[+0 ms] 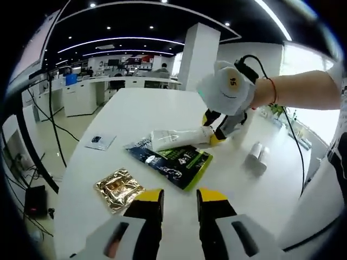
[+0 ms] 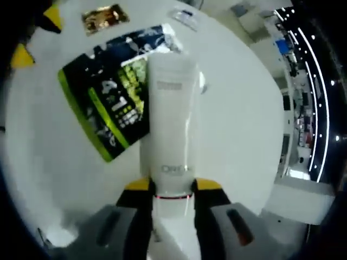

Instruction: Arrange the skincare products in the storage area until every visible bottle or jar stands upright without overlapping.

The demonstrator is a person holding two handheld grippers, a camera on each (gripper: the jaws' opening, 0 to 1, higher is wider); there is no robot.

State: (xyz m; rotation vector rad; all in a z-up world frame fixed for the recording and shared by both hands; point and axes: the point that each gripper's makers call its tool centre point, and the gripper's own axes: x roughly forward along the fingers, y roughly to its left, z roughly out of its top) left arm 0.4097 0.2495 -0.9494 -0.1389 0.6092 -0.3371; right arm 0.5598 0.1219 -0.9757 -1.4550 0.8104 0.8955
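Right gripper view: right tongs [image 2: 172, 190] clamp the lying white plastic tube [image 2: 169, 127] near its cap end, probably light and squashy; left tongs [image 1: 179, 199] gape, empty.

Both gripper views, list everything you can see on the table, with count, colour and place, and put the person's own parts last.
Tube: one, white, lying on its side, partly on the dark packet.
Dark packet: one, black and green, flat, mid-table.
Gold packet: one, gold foil, flat near the left gripper.
Small sachet: one, pale with dark print, far left of the table.
Small bottles: two, white, lying side by side.
Table: one, white.
Left gripper: yellow-tipped fingers apart, holding nothing.
Right gripper: closed on the tube's end.
Gloved hand: white, holding the right gripper.
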